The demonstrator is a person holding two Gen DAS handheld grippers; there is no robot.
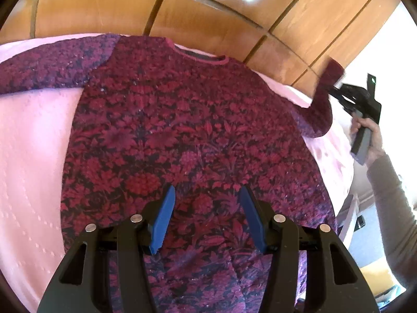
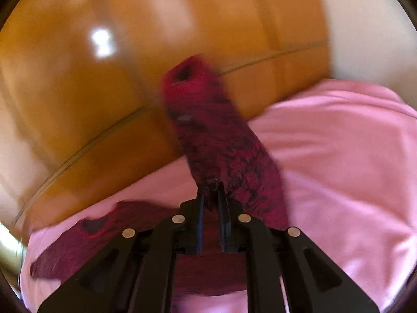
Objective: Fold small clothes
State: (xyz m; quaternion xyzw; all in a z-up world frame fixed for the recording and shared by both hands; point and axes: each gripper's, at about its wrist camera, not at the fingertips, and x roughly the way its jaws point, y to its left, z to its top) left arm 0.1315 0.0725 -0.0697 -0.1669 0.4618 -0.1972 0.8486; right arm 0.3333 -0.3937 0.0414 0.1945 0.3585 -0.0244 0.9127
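A dark red and purple floral knit sweater [image 1: 187, 135] lies flat on a pink bedspread [image 1: 31, 156], neck toward the wooden headboard. My left gripper [image 1: 207, 195] is open and empty, hovering over the sweater's lower body. My right gripper [image 2: 211, 190] is shut on the sweater's right sleeve [image 2: 221, 143] and holds it lifted off the bed, cuff pointing up. That gripper [image 1: 336, 91] also shows in the left wrist view, at the raised sleeve [image 1: 323, 99]. The other sleeve [image 1: 47, 62] lies spread out to the left.
A glossy wooden headboard [image 1: 208, 18] runs behind the bed. The bed's right edge [image 1: 346, 182] drops off to the floor. The pink bedspread [image 2: 338, 156] is bare to the right of the sleeve.
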